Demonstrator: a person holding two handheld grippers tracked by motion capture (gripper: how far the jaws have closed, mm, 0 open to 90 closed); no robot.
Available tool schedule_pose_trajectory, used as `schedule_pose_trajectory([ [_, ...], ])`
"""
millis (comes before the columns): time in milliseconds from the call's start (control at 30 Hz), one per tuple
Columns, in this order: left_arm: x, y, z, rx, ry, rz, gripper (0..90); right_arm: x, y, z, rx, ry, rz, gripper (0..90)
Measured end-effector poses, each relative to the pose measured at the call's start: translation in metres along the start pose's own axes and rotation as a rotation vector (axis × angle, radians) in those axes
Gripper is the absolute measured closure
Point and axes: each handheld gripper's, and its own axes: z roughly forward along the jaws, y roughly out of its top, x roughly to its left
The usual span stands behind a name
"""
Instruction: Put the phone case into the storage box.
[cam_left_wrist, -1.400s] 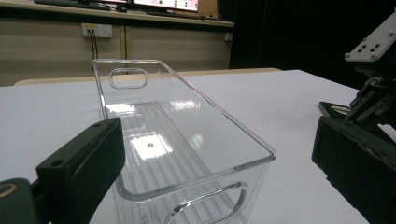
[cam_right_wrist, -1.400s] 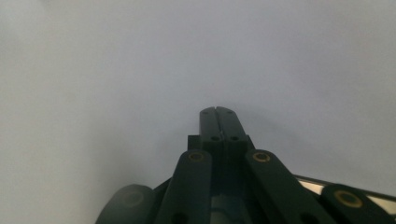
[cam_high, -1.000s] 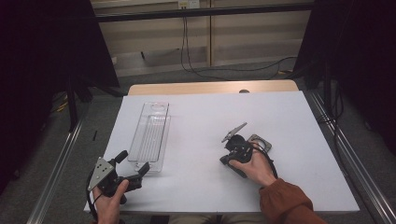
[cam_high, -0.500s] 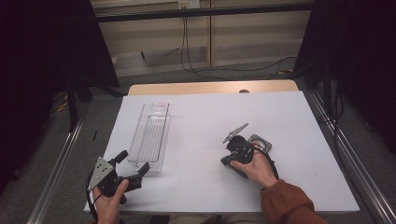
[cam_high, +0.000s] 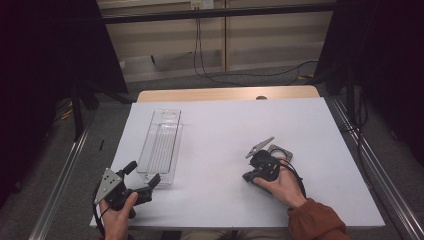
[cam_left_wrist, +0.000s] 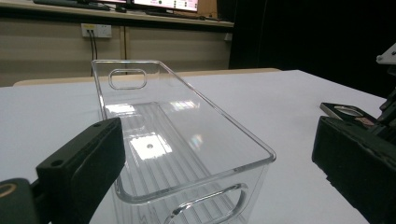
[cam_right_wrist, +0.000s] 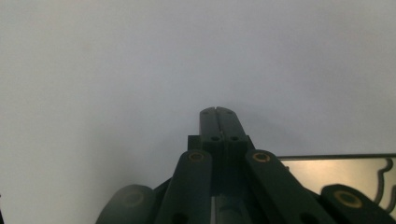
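Observation:
A clear, empty plastic tray (cam_high: 162, 142) lies lengthwise on the left half of the white table (cam_high: 225, 125). My left gripper (cam_high: 142, 175) sits at the table's front left, just short of the tray's near end, open with nothing between its jaws. In the left gripper view the tray (cam_left_wrist: 187, 140) stands right ahead of the wide-apart left gripper (cam_left_wrist: 215, 140). My right gripper (cam_high: 248, 176) rests in a hand at centre right, tilted down at the table. Its jaws are shut together on nothing in the right gripper view (cam_right_wrist: 217, 112).
A small dark square-framed object (cam_high: 280, 150) lies flat just behind the right gripper, and it shows at the right of the left gripper view (cam_left_wrist: 348, 112). A wooden strip (cam_high: 225, 94) edges the table's far side. Metal rails (cam_high: 65, 170) run along both sides.

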Motion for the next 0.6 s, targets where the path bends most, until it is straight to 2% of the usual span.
schedule_pose_trajectory([
  [433,0.0,0.0,0.001,-0.001,0.002,0.0,2.8,-0.005,-0.024,-0.018,-0.007,-0.008,0.02,90.0],
  [600,-0.001,0.0,0.001,-0.004,0.001,-0.005,2.8,-0.007,-0.031,-0.023,-0.007,-0.016,0.042,90.0],
])
